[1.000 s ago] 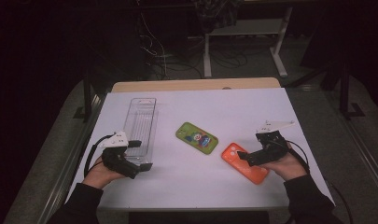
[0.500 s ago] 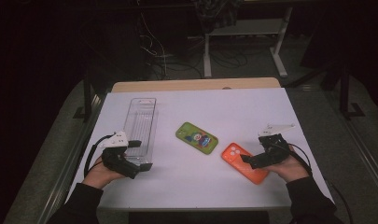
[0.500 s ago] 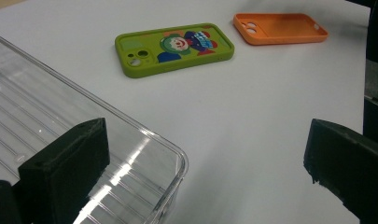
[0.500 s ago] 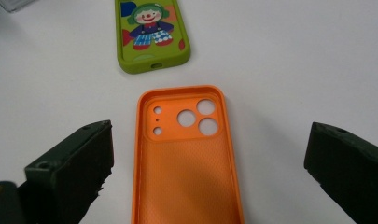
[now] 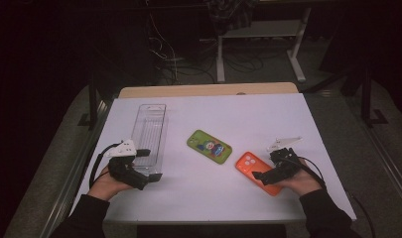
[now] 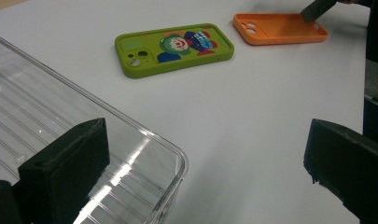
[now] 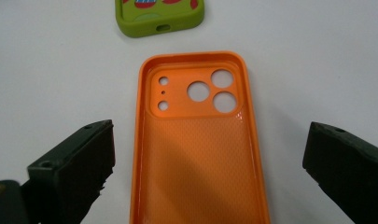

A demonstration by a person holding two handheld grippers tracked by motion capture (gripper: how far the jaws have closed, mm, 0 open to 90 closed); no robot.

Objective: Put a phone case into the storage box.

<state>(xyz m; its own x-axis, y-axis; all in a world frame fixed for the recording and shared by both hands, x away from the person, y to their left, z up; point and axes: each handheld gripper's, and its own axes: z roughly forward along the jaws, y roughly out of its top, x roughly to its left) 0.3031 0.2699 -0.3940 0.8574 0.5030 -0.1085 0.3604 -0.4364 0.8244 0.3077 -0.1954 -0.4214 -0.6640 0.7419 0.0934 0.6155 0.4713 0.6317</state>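
The right gripper [image 5: 266, 174] sits over the near end of the orange case [image 5: 250, 163], its jaws spread wide with one on either side of the case and neither touching it in the right gripper view. That case [image 7: 198, 140] lies hollow side up on the white table [image 5: 248, 119], camera holes at its far end. Just beyond it lies the green case [image 5: 209, 145], printed side up, with a cartoon clown on it [image 6: 175, 48]. The two cases are near each other but apart. The left gripper [image 5: 148, 165] rests at the near end of the clear tray [image 5: 150, 130], jaws wide apart, one over the tray's corner [image 6: 168, 154] and the other over bare table. Both grippers hold nothing.
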